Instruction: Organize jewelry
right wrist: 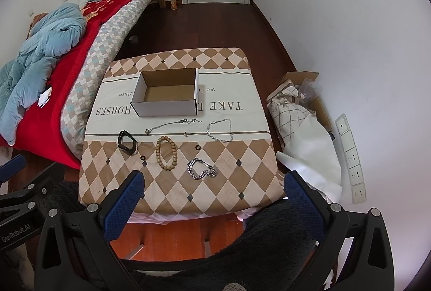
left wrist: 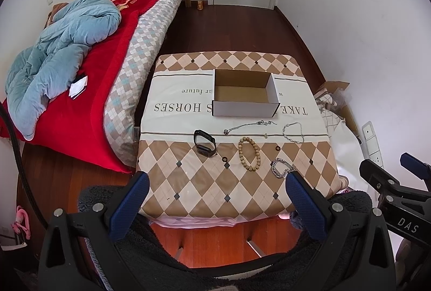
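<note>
Left gripper (left wrist: 216,206): fingers spread wide apart, holding nothing, hovering at the near edge of the table.
Right gripper (right wrist: 212,206): fingers spread wide too, empty, at the near edge of the table; it also shows at the right rim of the left wrist view.
Table (left wrist: 188,191): covered by a diamond-patterned cloth with a white band of printed words across the middle.
Box (left wrist: 245,92): open cardboard box, empty inside, standing on the white band toward the far side.
Watch (left wrist: 204,142): black band, lying left of the other pieces, near the box's left corner.
Thin chain (left wrist: 249,125): stretched out just in front of the box.
Small bracelet (left wrist: 293,132): silver links in a loop, right of the thin chain.
Bead bracelet (left wrist: 250,153): wooden beads in an oval, in the middle of the row.
Heavy chain bracelet (right wrist: 202,168): thick silver links, nearest piece, to the right of the beads.
Rings: two small dark rings (right wrist: 197,147) (right wrist: 142,157), one on each side of the beads.
Bed (left wrist: 89,113): left of the table, red blanket with a blue quilt bunched on top.
</note>
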{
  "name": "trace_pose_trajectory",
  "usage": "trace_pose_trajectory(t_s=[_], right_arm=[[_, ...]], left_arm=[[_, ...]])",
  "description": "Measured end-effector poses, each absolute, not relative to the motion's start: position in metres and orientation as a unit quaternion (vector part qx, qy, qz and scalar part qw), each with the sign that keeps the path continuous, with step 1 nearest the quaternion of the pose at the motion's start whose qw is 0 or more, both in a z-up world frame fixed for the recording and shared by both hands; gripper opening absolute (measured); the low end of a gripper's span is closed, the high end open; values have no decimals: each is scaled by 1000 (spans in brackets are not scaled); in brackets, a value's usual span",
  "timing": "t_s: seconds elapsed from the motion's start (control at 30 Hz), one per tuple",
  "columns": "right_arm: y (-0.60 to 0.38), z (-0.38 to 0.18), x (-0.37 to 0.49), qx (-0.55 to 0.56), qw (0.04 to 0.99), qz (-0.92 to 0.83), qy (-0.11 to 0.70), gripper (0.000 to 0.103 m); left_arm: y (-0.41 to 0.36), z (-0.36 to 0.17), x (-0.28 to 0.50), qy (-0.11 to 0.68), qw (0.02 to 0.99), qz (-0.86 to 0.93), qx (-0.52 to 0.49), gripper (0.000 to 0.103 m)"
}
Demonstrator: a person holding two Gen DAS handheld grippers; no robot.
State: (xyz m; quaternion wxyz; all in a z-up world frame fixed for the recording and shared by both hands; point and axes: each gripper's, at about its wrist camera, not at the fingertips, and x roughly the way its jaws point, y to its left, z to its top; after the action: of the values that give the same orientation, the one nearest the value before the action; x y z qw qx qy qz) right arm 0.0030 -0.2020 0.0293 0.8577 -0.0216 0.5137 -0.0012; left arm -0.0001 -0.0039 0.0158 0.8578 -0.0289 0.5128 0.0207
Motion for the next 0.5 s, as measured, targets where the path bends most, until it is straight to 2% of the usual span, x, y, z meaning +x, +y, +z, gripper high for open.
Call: trace_pose_trajectory(t_s=[0.5], right_arm=[[-202, 30, 3, -19, 858, 0, 513, 103]], left_arm=[[-3, 16, 0, 513, 858, 20, -30, 103]])
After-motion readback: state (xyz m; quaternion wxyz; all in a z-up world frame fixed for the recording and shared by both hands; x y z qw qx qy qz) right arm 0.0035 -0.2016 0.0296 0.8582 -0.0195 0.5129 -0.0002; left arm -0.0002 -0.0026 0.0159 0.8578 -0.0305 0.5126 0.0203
